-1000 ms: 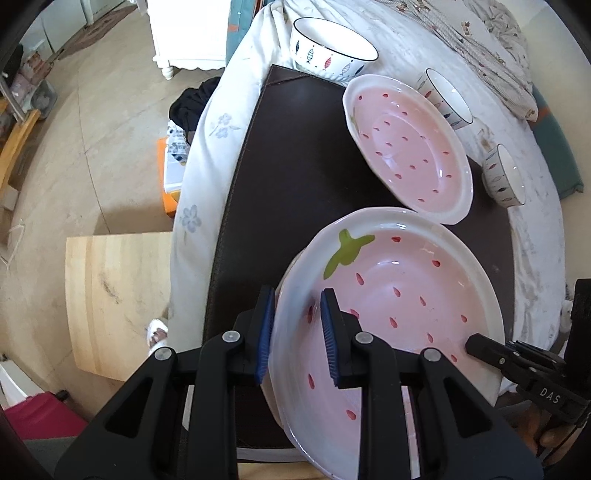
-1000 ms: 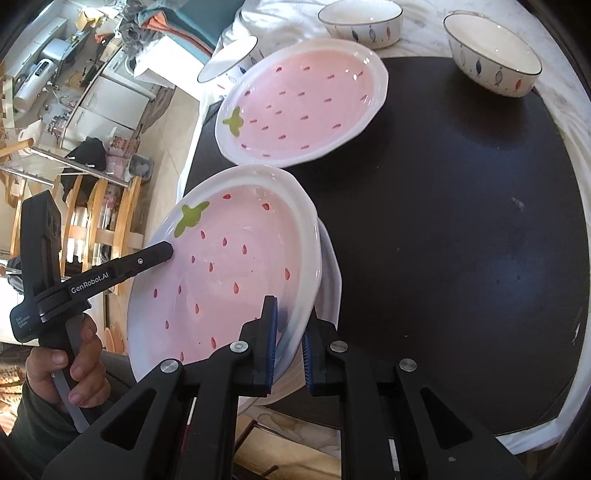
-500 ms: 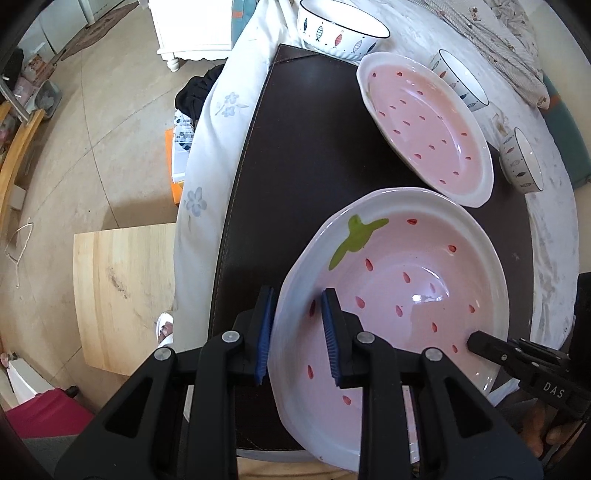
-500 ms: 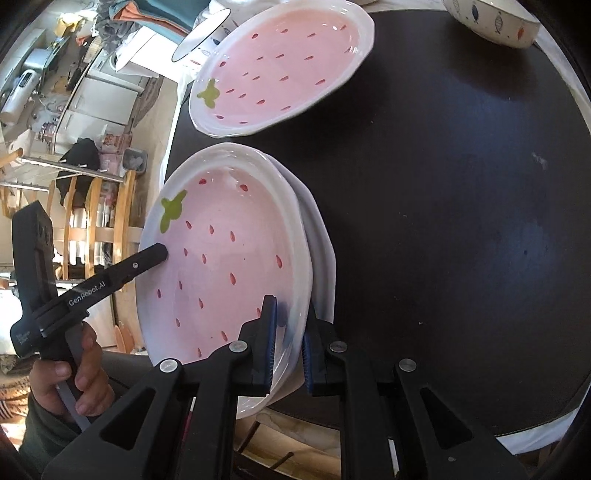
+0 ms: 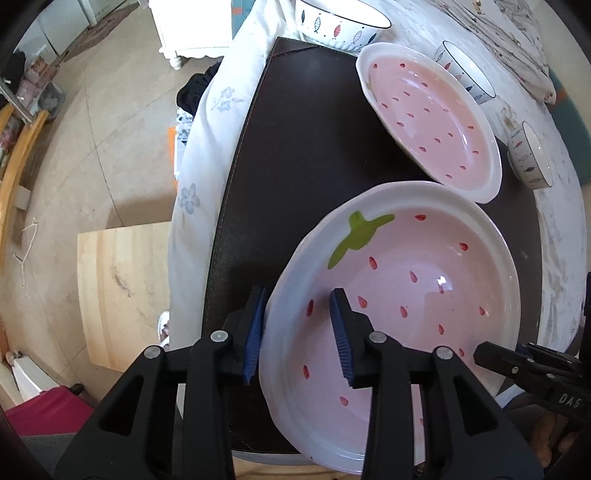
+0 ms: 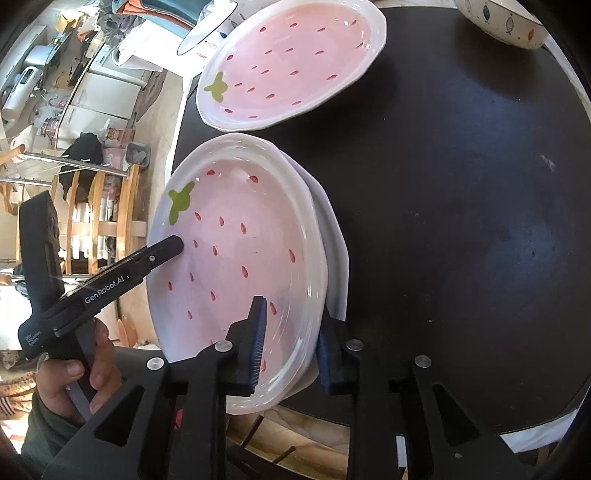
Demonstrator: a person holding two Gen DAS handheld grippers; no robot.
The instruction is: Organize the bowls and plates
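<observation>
Bare dark mat (image 6: 461,221) right; second plate (image 6: 291,62), bowl (image 6: 506,22) block far side.

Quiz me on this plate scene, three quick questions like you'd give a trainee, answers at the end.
1. True or false: the top strawberry plate rests on a lower plate.
2. How many plates lie on the dark mat, counting the far plate?
3. The right claw is: A) shut on a bowl, B) open, astride the top plate's rim, C) nowhere near any plate.

Key: 1 true; 2 three; 3 B.
</observation>
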